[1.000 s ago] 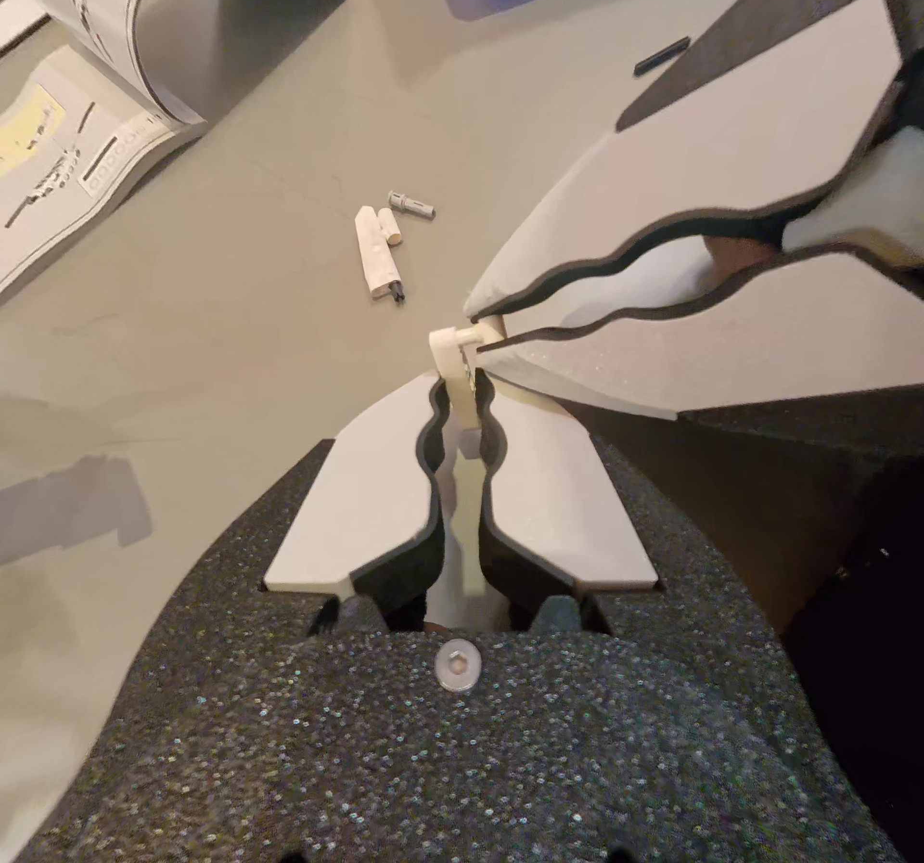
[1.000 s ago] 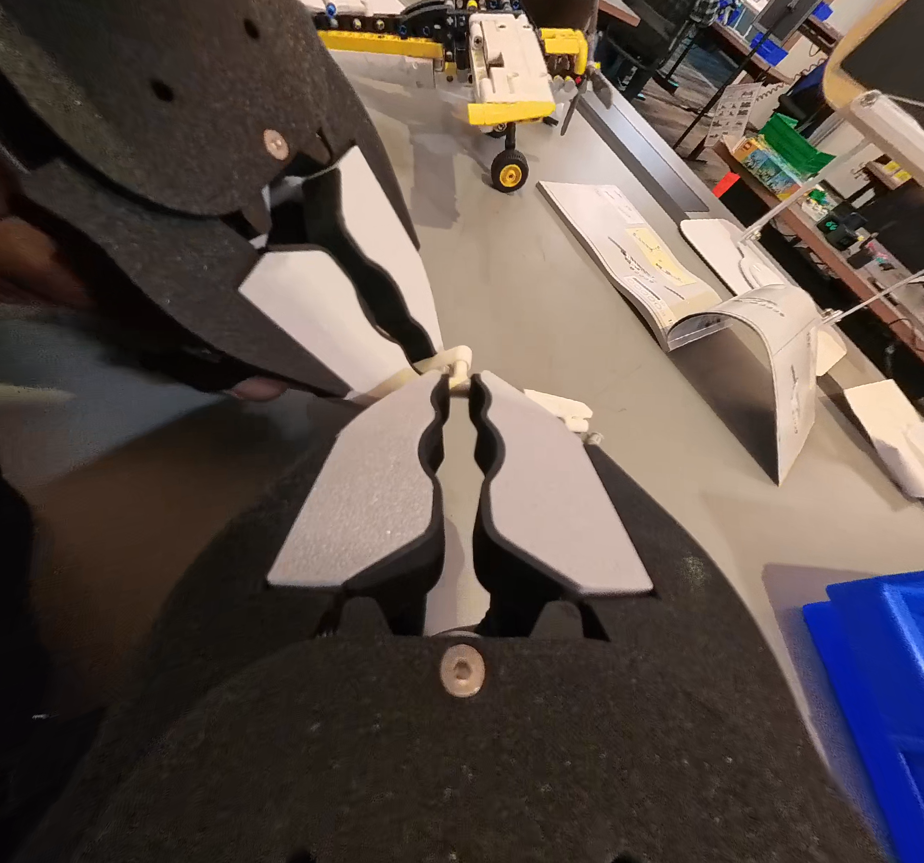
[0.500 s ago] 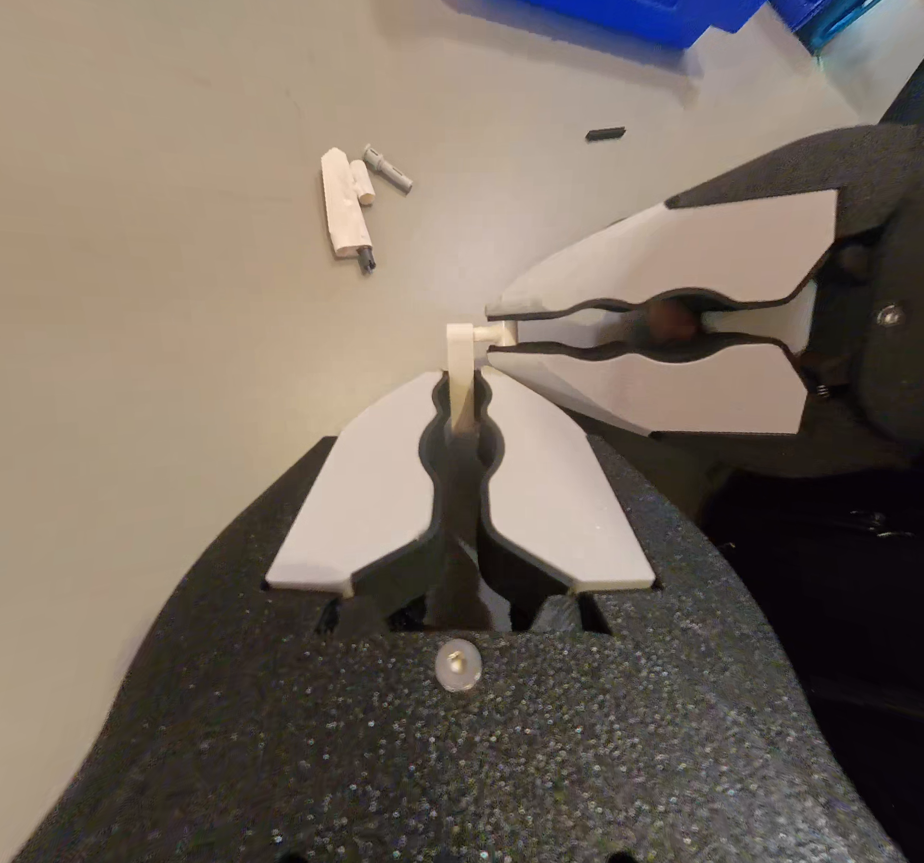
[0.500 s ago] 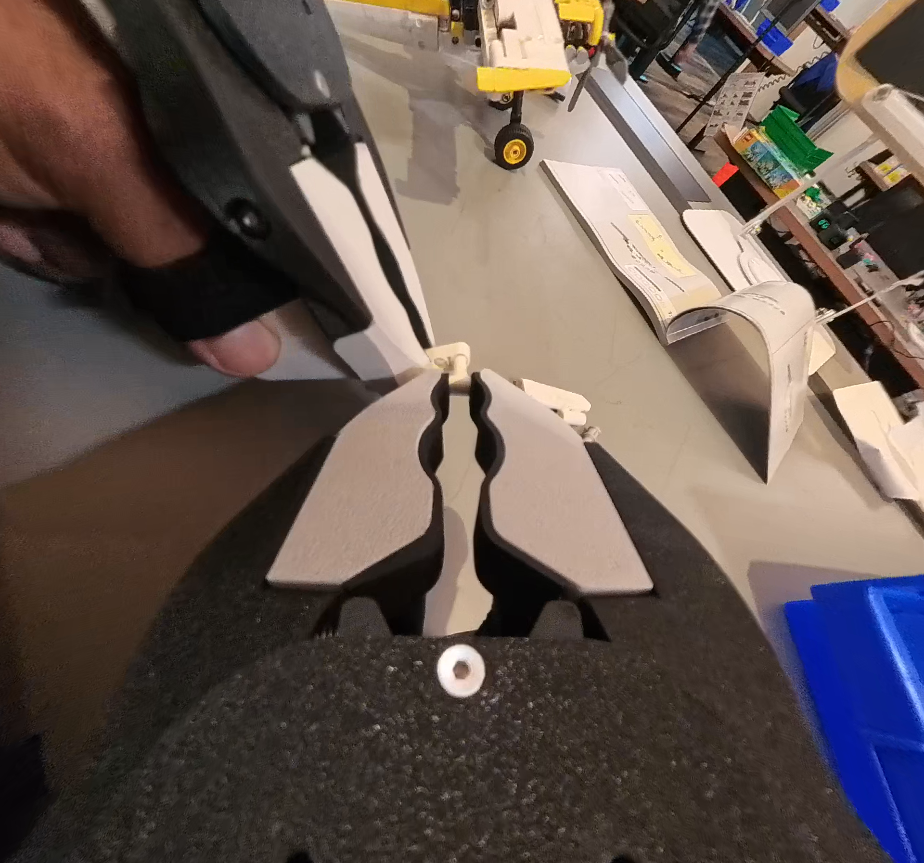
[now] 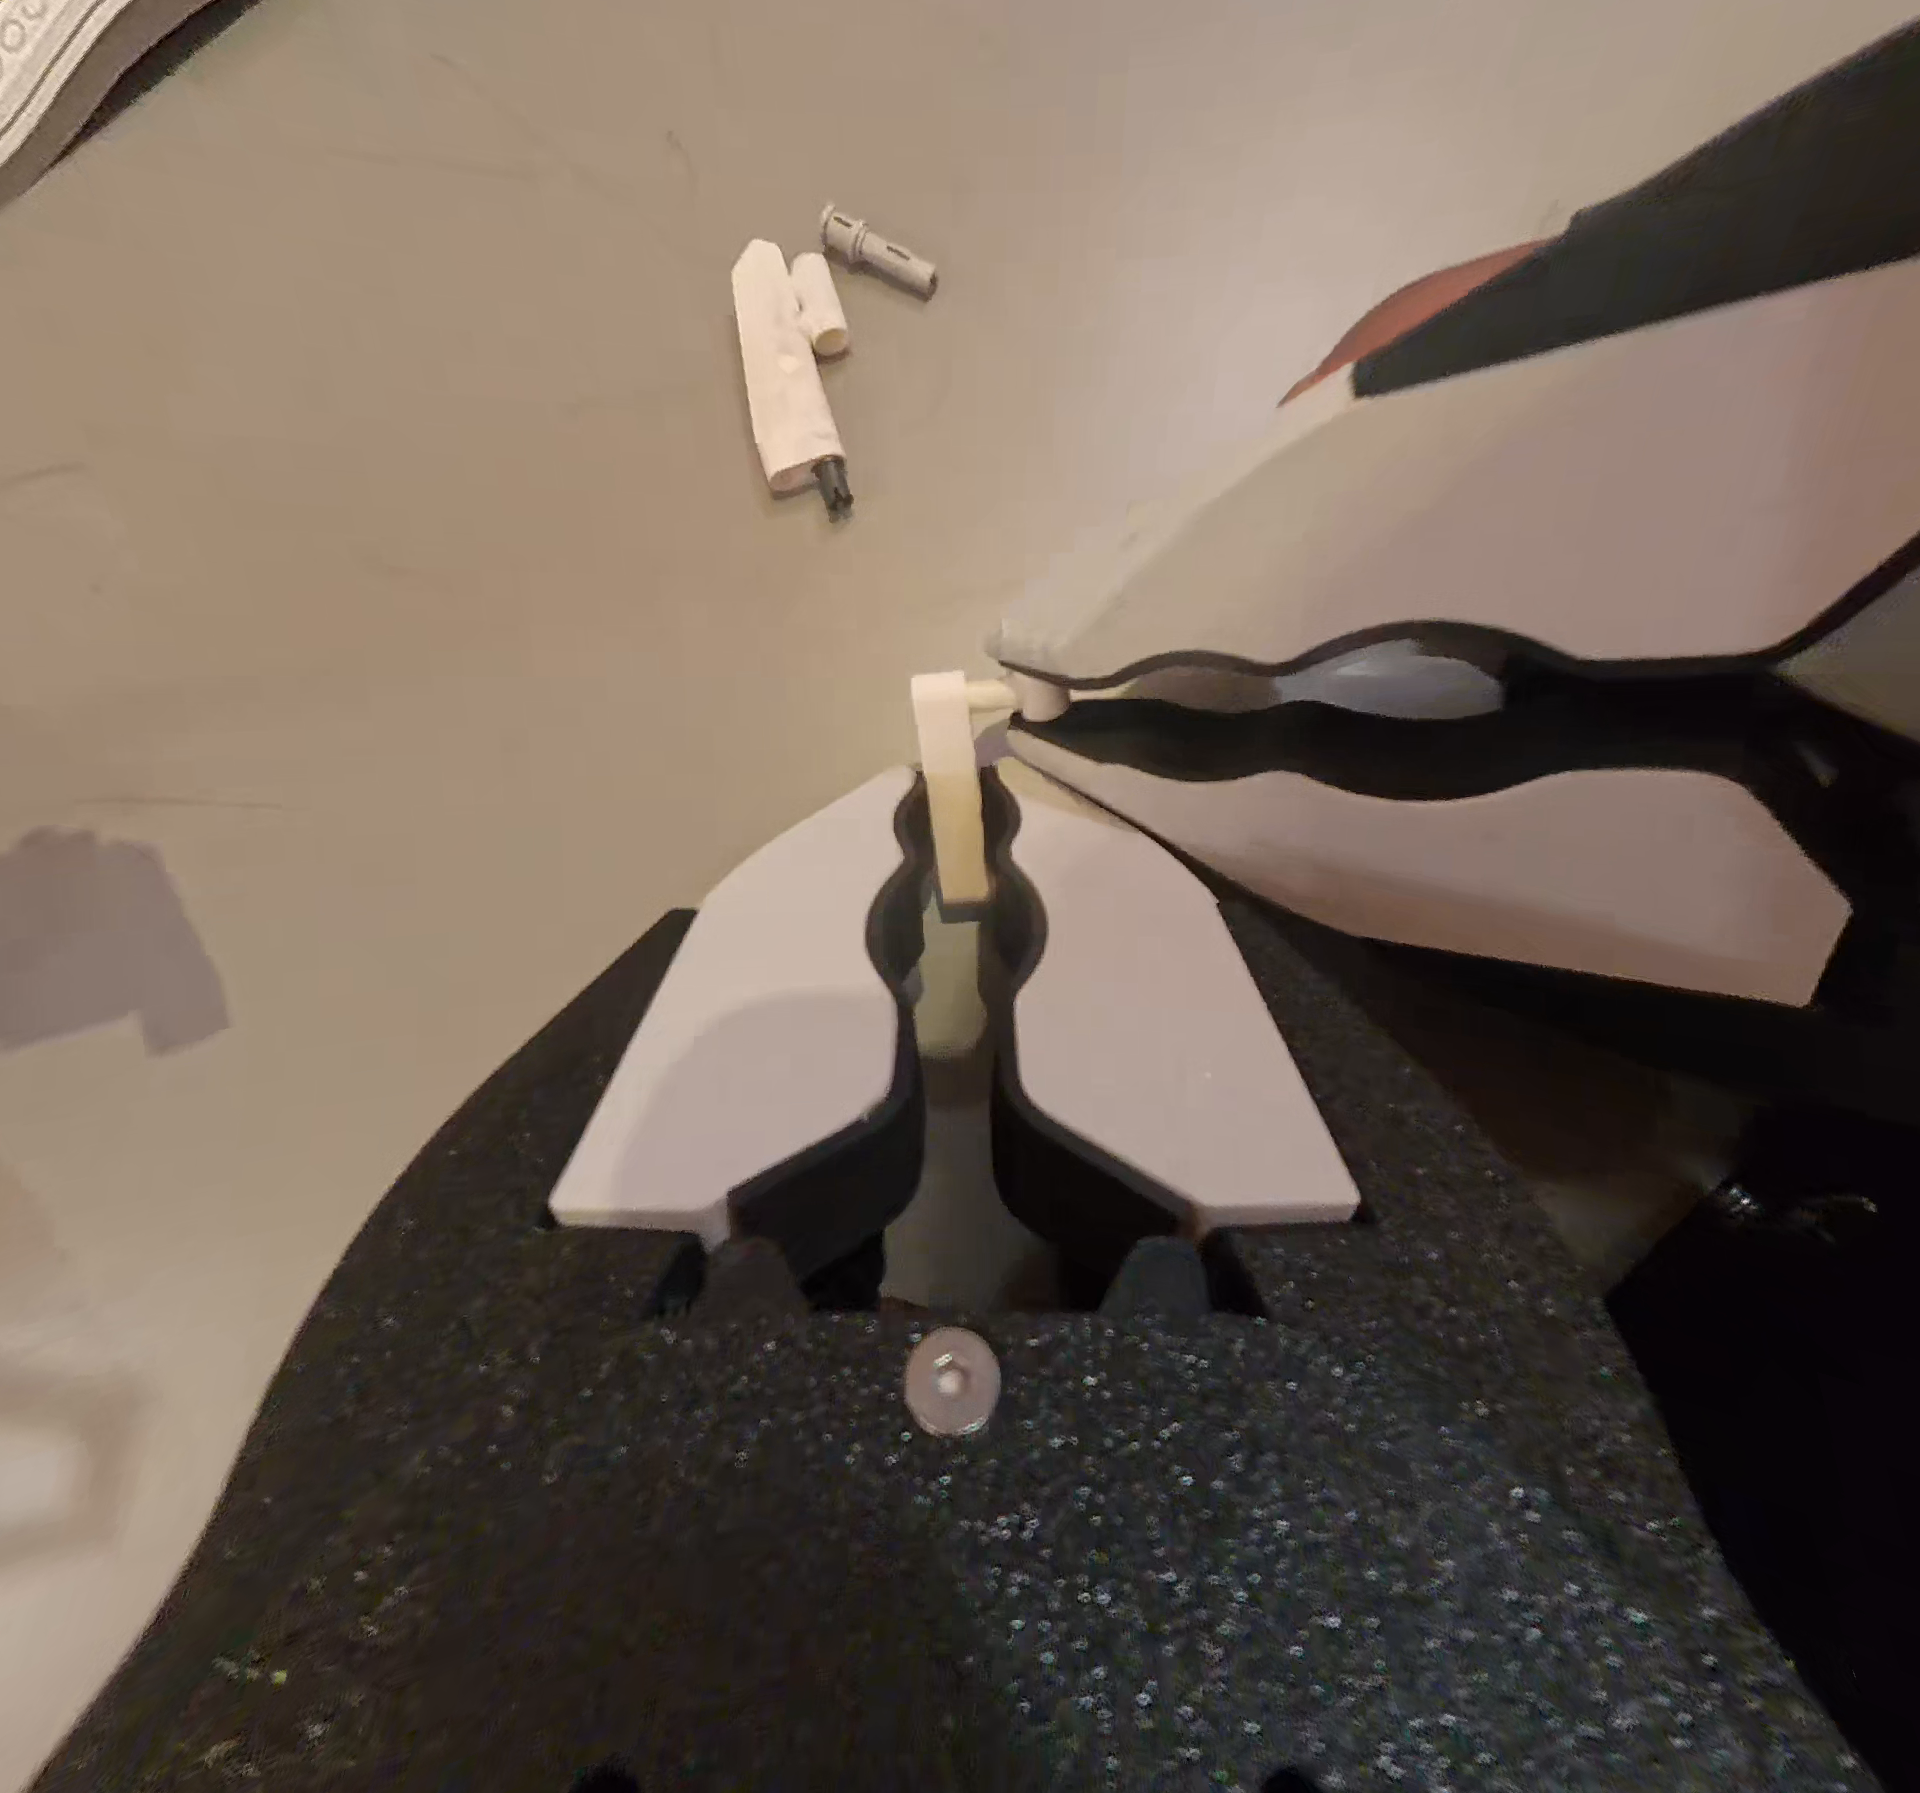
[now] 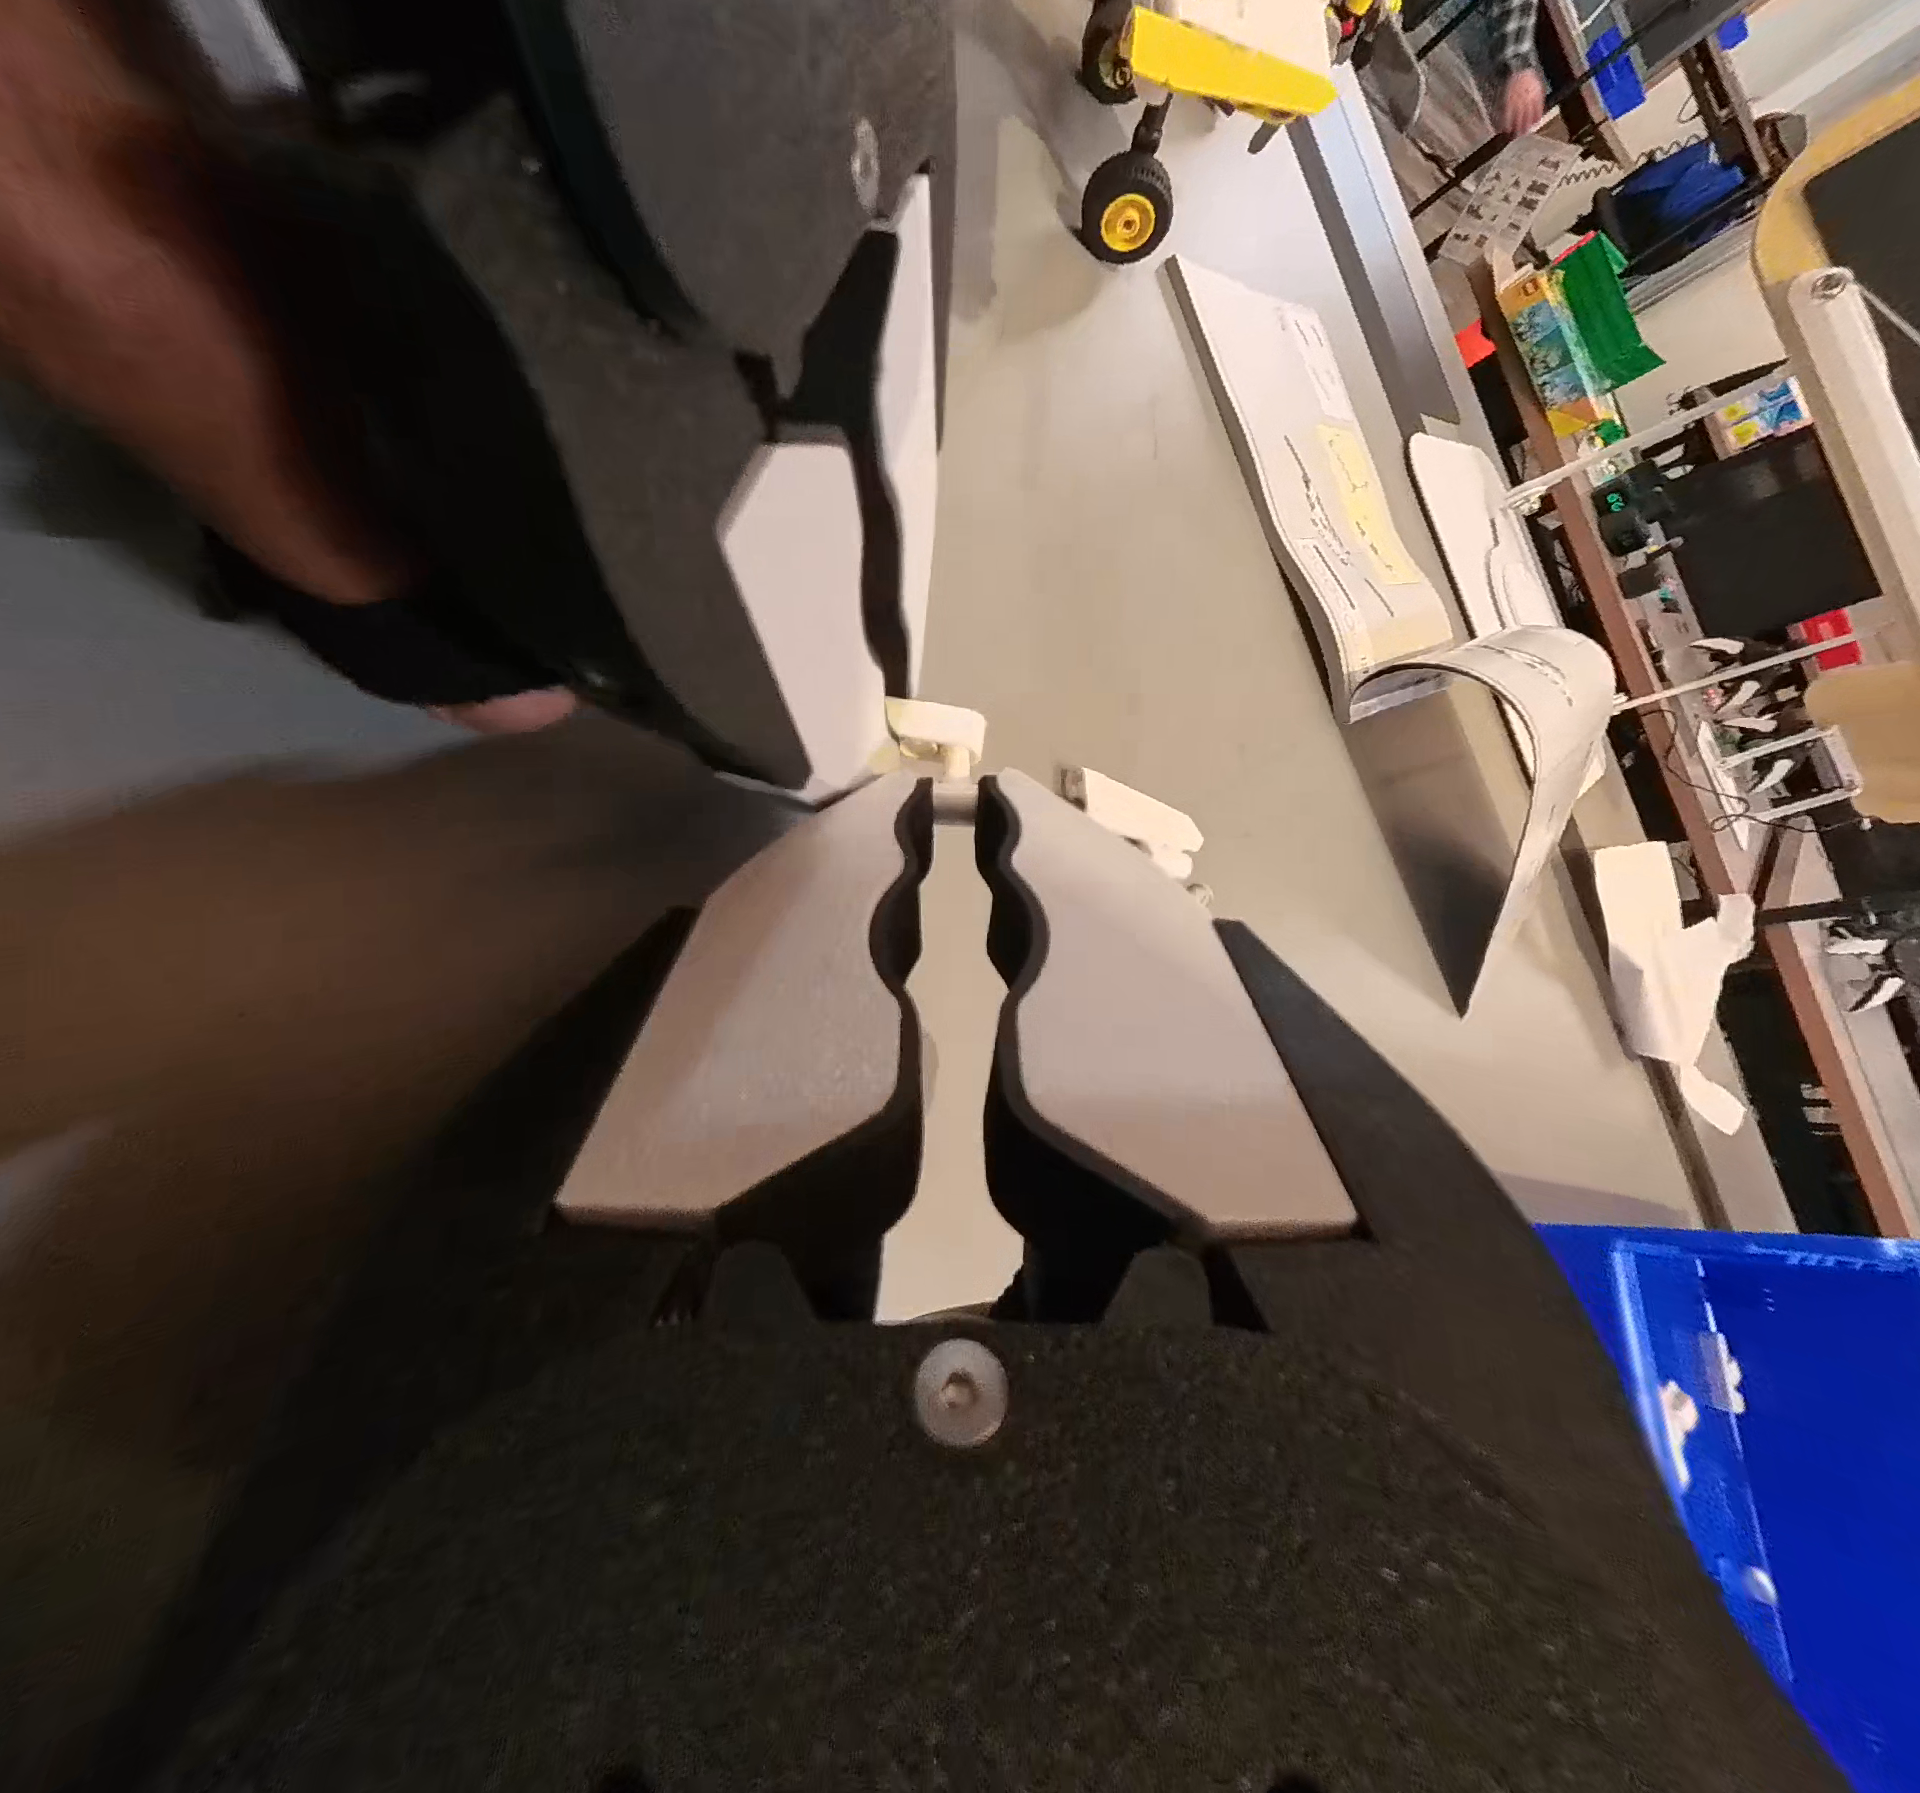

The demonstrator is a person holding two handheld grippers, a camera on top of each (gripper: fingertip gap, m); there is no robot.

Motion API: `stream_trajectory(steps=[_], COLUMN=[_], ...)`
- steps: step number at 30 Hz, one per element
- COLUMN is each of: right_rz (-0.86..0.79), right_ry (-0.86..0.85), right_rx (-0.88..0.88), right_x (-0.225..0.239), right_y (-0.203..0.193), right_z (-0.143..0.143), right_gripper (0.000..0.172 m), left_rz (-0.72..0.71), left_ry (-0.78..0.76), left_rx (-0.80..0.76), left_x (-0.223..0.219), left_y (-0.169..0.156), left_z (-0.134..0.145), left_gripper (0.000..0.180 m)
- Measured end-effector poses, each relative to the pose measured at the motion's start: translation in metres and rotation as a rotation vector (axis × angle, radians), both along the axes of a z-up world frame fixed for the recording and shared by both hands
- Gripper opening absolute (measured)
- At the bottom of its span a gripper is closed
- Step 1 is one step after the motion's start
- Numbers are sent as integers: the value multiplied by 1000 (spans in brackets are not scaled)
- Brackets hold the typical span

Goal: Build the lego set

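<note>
Grey table (image 5: 416,600): left fingers (image 5: 960,787) clamp white beam (image 5: 951,787); right fingers (image 6: 948,793) clamp its peg (image 6: 951,761).

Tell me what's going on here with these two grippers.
A person holds both grippers above a grey table. The left gripper is clamped on a small cream beam, and the right gripper pinches a cream peg sticking out of that beam's end. A few loose pieces lie on the table beyond, near an open instruction booklet and a yellow and white model.

Cream beam (image 5: 954,808), grey table (image 5: 416,496), blue bin (image 6: 1766,1431), yellow and white model (image 6: 1236,8), black speckled foam.
</note>
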State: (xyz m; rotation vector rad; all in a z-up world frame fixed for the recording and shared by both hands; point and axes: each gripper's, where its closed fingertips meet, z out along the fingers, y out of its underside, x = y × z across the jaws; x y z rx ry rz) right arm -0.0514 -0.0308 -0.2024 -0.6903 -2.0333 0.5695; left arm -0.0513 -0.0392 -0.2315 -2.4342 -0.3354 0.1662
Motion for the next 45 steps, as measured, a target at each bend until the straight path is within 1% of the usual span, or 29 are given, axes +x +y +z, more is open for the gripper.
stream_trajectory(steps=[6, 10, 14, 17, 21, 31, 39, 45], right_rz=[-16, -17, -5, 6, 24, 88, 90, 99], right_ry=[-17, -8, 1, 16, 16, 40, 50, 48], right_rx=[-31, -60, -81, -104, -113, -176, -238, -283], right_x=[1, 2, 3, 4, 5, 10, 9, 9], right_y=[-1, -1, -3, -4, -6, -15, -15, -16], right_z=[-2, 0, 2, 5, 5, 13, 17, 18], right_gripper=[7, 7, 7, 7, 7, 8, 8, 8], left_rz=[-12, -39, -75, -94, -139, -265, -262, -260], left_ry=[82, 53, 6, -69, -84, -266, -351, -380], left_rx=[-40, -4, 36, 90, 87, 157, 238, 251], left_x=[0, 3, 6, 9, 11, 23, 22, 22], left_y=[-2, -1, -1, 0, -2, -7, -6, -6], left_z=[-1, 1, 2, 5, 5, 11, 17, 18], left_gripper=[9, 9, 9, 9, 10, 10, 9, 9])
